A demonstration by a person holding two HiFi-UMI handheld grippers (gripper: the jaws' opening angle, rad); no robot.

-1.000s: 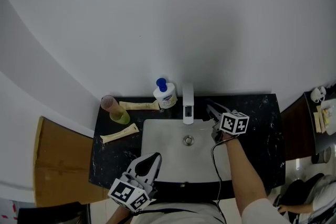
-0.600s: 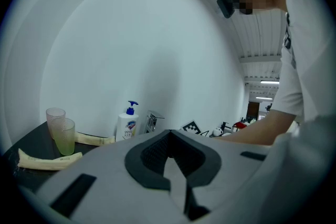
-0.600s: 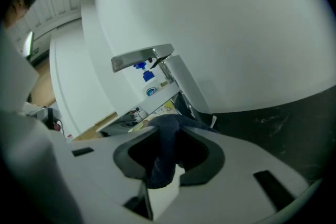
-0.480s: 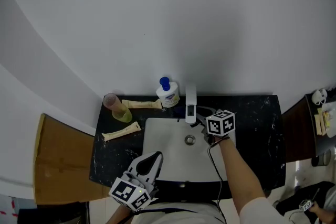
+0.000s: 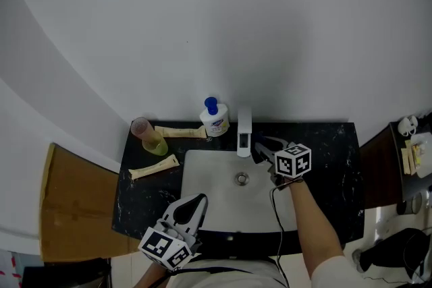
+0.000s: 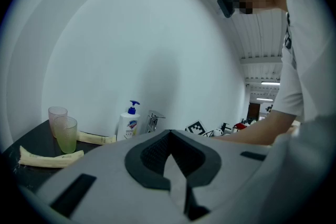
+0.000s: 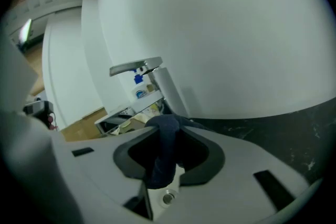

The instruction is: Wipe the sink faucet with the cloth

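The chrome faucet [image 5: 244, 126] stands at the back of the white sink [image 5: 209, 185]; in the right gripper view the faucet [image 7: 157, 78] rises just ahead with its lever to the left. My right gripper [image 5: 260, 146] sits close to the faucet's right side, over the sink's back corner. It [image 7: 167, 122] is shut on a dark blue cloth [image 7: 164, 141], which bunches at the tips and hangs down between the jaws. My left gripper [image 5: 195, 203] rests low at the sink's front edge; its jaws [image 6: 169, 136] meet at the tips with nothing between them.
A white soap bottle [image 5: 215, 119] with a blue pump stands left of the faucet. A translucent cup [image 5: 150, 138] and two cream tubes [image 5: 179, 133] [image 5: 154, 168] lie on the black counter [image 5: 331, 165]. A cardboard box [image 5: 67, 206] is at the left, dark furniture [image 5: 381, 158] at the right.
My right gripper with the cloth swung left to the faucet's side, then drew back slightly to the right while rolling. The left gripper stayed where it was.
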